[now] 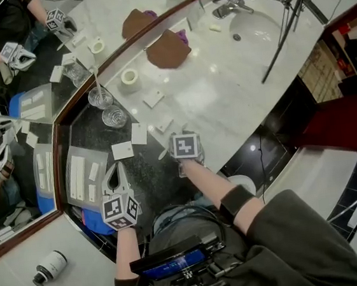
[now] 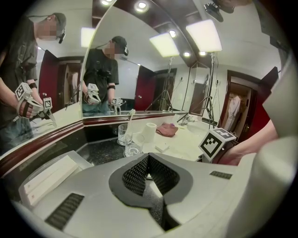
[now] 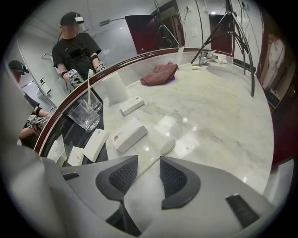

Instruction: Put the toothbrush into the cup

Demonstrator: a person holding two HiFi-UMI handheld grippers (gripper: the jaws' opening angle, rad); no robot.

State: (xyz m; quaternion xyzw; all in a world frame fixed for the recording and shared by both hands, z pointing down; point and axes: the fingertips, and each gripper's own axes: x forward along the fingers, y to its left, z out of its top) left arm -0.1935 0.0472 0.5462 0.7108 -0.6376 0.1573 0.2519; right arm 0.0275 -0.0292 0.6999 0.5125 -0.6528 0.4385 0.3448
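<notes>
A white toothbrush [image 3: 164,149] lies on the marble counter [image 3: 209,111]. Its head points away from me and its handle runs back between the jaws of my right gripper [image 3: 148,161]. That gripper is open and tilts steeply down, with its pads apart from the handle. In the head view the right gripper [image 1: 174,151] hovers at the counter's near edge. Two glass cups [image 1: 114,117] stand by the mirror, and the farther cup [image 2: 123,134] holds another toothbrush [image 2: 131,117]. My left gripper [image 2: 148,159] is shut and empty over the dark counter part [image 1: 115,177].
Small white boxes [image 3: 129,134] lie between the right gripper and the cups. A tissue roll [image 1: 129,79], a brown cloth [image 1: 168,49], a sink [image 1: 258,24] and a tripod [image 1: 286,18] sit further off. A tray [image 1: 71,159] of white packets lies at the left.
</notes>
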